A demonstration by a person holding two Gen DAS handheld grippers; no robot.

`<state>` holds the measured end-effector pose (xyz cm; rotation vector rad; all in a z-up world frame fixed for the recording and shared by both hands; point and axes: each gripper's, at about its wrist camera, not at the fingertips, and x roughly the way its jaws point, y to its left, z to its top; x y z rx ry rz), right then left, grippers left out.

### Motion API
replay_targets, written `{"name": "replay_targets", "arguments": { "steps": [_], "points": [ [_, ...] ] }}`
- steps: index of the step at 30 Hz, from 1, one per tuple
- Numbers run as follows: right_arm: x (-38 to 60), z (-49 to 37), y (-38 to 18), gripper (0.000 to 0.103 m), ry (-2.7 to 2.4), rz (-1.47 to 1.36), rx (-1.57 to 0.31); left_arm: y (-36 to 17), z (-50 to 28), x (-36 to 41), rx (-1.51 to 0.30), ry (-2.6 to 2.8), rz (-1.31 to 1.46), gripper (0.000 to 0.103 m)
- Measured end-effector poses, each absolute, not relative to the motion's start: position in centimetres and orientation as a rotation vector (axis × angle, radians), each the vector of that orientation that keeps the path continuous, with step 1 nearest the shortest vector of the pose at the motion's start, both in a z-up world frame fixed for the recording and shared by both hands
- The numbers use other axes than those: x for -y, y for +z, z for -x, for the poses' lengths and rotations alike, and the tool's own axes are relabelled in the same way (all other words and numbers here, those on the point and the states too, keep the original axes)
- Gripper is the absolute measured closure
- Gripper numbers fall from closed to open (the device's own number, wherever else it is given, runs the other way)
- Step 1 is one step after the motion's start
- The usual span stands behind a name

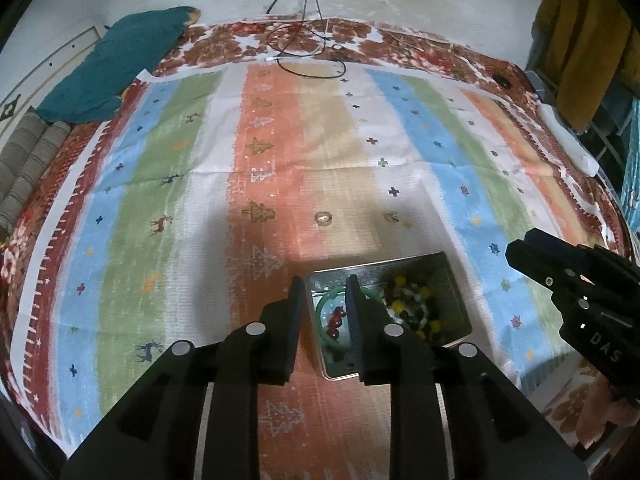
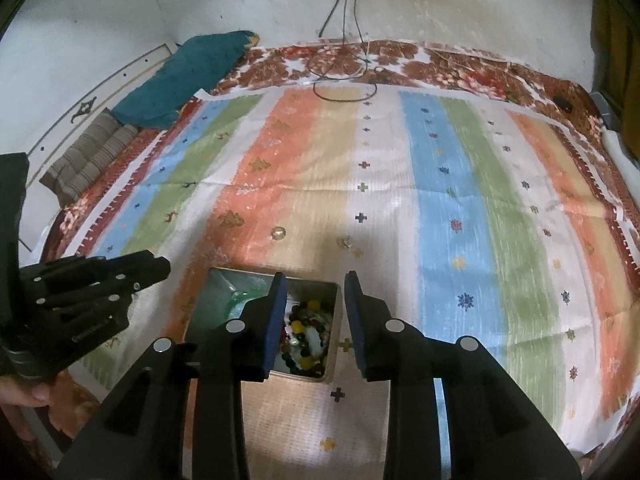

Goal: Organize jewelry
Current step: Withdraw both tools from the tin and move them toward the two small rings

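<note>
A metal tin (image 1: 454, 280) lies open on the striped cloth. It holds a green bangle (image 1: 326, 300), red beads (image 1: 335, 320) and a multicoloured bead necklace (image 1: 412, 304). My left gripper (image 1: 322, 284) is open and empty, above the tin's left side. In the right wrist view the tin (image 2: 336, 308) sits under my right gripper (image 2: 314, 280), which is open and empty, its left finger over the beads (image 2: 306, 332). A clear ring (image 1: 323, 217) and a small gold piece (image 1: 391, 216) lie on the cloth beyond the tin; they also show in the right wrist view, the ring (image 2: 277, 233) and the gold piece (image 2: 343, 242).
The striped cloth (image 1: 280, 152) covers a bed. A teal cloth (image 1: 116, 68) and striped cushions (image 1: 28, 160) lie at the far left. Black cables (image 1: 308, 52) trail at the far edge. A white object (image 1: 568, 140) lies at the right edge.
</note>
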<state>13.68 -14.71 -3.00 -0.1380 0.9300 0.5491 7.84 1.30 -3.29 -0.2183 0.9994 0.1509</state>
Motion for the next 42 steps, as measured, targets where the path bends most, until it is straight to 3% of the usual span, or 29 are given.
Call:
{"name": "replay_targets", "arguments": {
  "steps": [9,27,42],
  "points": [
    [14.4,-14.3,-3.8,0.065,0.534,0.155,-0.966,-3.7,-8.4,-2.1,-1.007,0.159,0.24,0.074],
    [12.7,-16.7,-5.2,0.062,0.52,0.21,-1.015,-4.9,-11.4,-2.7,-1.039,0.158,0.23,0.06],
    [11.5,-20.2,-7.2,0.057,0.497,0.234,-1.085,-6.4,-15.1,-3.8,-1.097,0.152,0.205,0.055]
  ]
}}
